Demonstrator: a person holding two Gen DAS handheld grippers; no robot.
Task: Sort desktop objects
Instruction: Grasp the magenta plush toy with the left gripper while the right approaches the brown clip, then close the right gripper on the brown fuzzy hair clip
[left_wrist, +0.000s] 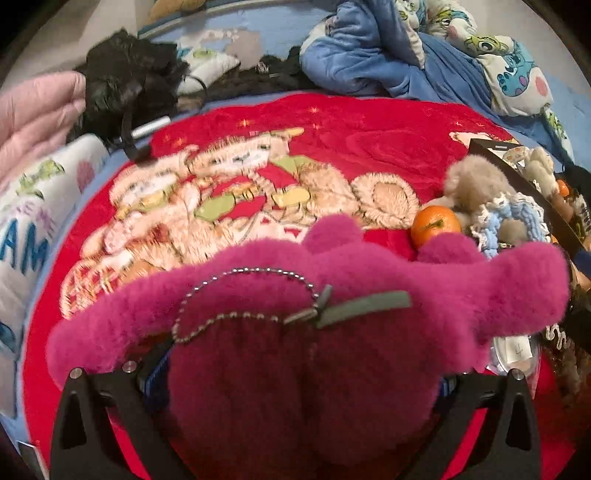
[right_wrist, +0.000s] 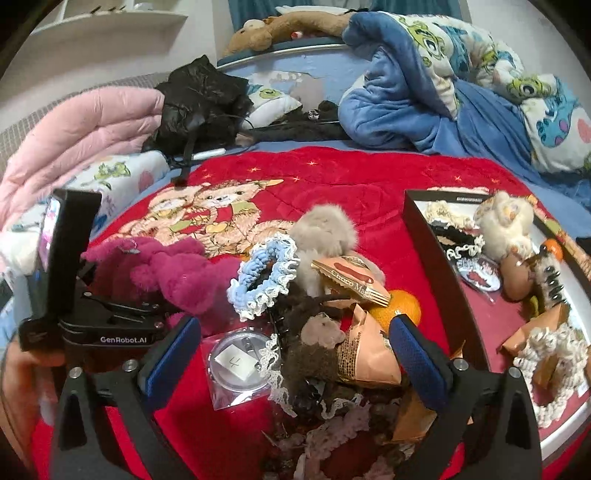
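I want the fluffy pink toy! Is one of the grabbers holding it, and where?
Yes. The left gripper holds the pink plush toy by its round body, squeezed between both fingers. The right gripper is open, holding nothing.

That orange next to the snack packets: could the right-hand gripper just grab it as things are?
Probably not cleanly. The right gripper is open and empty, but the orange lies half under the Choco wafer packet, with a peach wrapper in front. Those likely need moving first.

The left gripper (left_wrist: 295, 387) is clamped on a magenta plush toy (left_wrist: 295, 295), a hand (right_wrist: 22, 373) gripping its body. The right gripper (right_wrist: 295, 354) stands wide apart, nothing pressed between its blue pads (right_wrist: 421, 358).
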